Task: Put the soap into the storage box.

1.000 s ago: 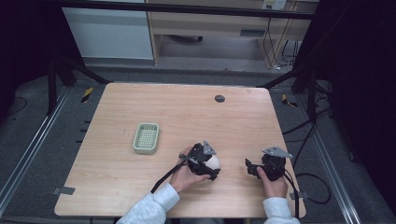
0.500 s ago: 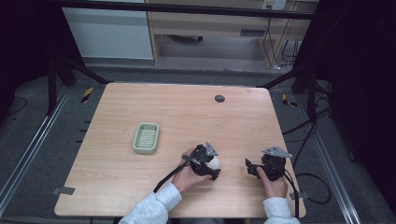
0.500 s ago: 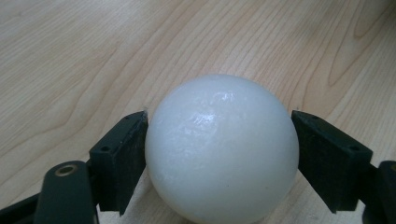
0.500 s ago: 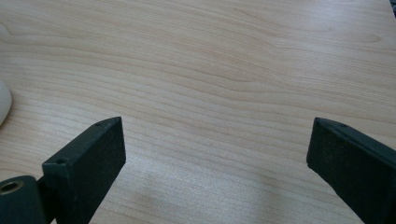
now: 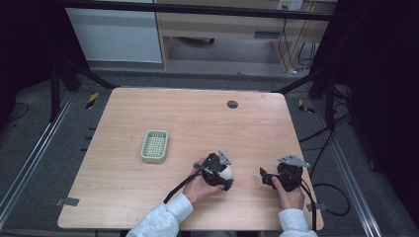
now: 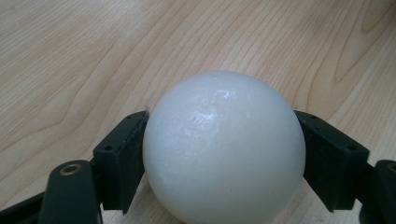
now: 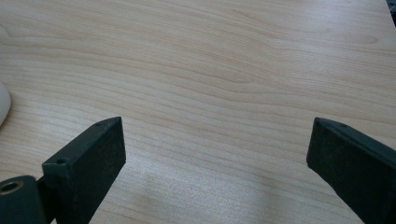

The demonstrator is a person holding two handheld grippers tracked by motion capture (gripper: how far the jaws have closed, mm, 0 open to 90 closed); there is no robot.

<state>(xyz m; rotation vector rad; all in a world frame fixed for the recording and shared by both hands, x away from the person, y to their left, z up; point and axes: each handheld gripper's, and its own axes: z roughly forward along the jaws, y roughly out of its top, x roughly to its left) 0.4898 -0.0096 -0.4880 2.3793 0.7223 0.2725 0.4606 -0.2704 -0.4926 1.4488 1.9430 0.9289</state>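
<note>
The left hand-held gripper (image 6: 223,154) pinches a white ball (image 6: 224,147), one black jaw pressed to each side; in the left gripper view the ball's underside runs off the bottom edge, so whether it touches the desk (image 6: 93,60) cannot be told. In the high view this hand-held gripper (image 5: 223,174) sits at the near middle of the desk (image 5: 148,108), the ball (image 5: 226,171) a small pale spot half covered by the black body and grey plate.

The right hand-held gripper (image 7: 215,154) has its jaws spread wide over bare wood, both cut off at the frame's lower corners. A sliver of the ball (image 7: 3,105) shows at that view's left edge. From above, the right hand-held gripper (image 5: 267,177) lies near the desk's right edge, apart from the left one.

A pale green basket (image 5: 154,146) sits well to the left, its contents too small to judge. A small dark disc (image 5: 232,104) lies near the far edge.
</note>
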